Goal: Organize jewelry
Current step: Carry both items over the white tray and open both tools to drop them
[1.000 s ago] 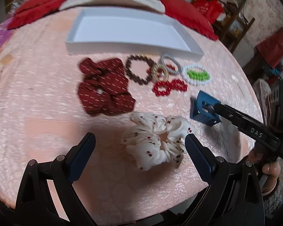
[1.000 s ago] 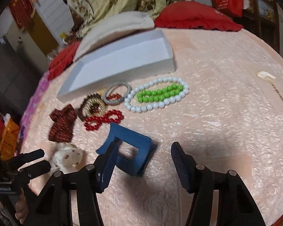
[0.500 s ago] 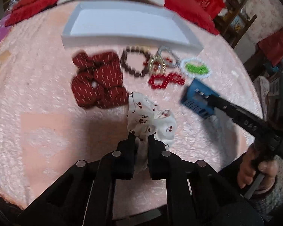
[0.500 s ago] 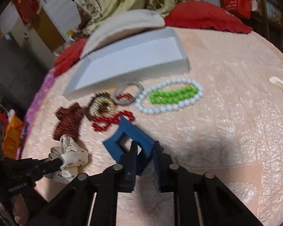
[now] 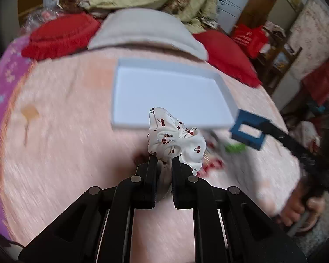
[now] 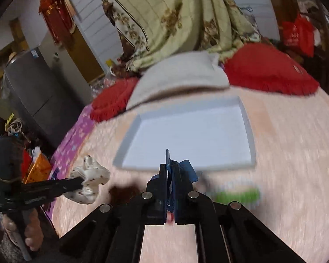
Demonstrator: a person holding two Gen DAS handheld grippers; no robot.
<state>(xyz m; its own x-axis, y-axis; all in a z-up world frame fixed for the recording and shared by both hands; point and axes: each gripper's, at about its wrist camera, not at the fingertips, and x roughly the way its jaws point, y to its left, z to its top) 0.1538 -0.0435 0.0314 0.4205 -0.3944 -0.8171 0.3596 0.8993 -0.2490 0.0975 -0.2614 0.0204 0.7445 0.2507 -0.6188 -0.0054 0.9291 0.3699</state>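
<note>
My left gripper (image 5: 164, 161) is shut on a white scrunchie with red cherries (image 5: 175, 139), lifted off the pink bedspread in front of the white tray (image 5: 160, 89). The right gripper (image 6: 169, 171) is shut on a blue rectangular hair clip (image 6: 184, 167), held in the air just short of the tray (image 6: 193, 138). In the left wrist view the clip (image 5: 249, 131) hangs at the tray's right corner. The right wrist view shows the scrunchie (image 6: 88, 183) at the left. A green bead bracelet (image 6: 238, 195) and red pieces lie blurred below.
The pink bedspread (image 5: 54, 131) covers a round surface. A beige pillow (image 5: 147, 30) and red cushions (image 5: 61, 35) lie behind the tray. A purple cloth (image 5: 2, 92) runs along the left edge. A hand (image 5: 300, 208) grips the right tool's handle.
Both grippers closed, the left on the scrunchie and the right on the blue clip, then rose and moved toward the white tray carrying them.
</note>
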